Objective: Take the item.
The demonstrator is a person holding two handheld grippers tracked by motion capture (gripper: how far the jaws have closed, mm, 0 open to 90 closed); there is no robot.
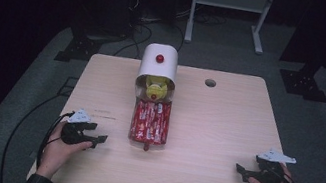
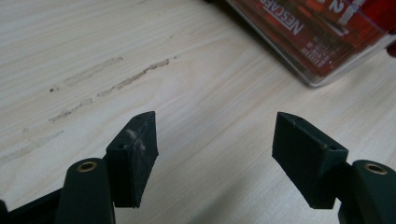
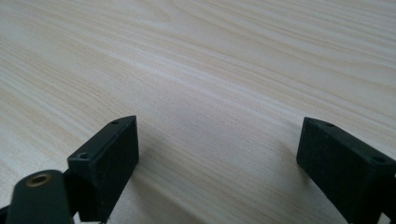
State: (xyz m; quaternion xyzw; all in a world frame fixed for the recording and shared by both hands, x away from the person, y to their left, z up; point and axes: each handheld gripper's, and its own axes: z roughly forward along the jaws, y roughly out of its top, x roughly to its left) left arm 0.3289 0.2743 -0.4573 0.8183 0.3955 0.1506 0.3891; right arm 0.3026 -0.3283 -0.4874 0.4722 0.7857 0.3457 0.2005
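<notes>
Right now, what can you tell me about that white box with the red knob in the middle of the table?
The white container has a rounded roll-top cover bearing a red knob. It stands at the wooden table's far middle, cover rolled up, showing something yellow inside. A clear tray of red Nescafe sachets extends from its front toward the person. Neither gripper touches it.
</notes>
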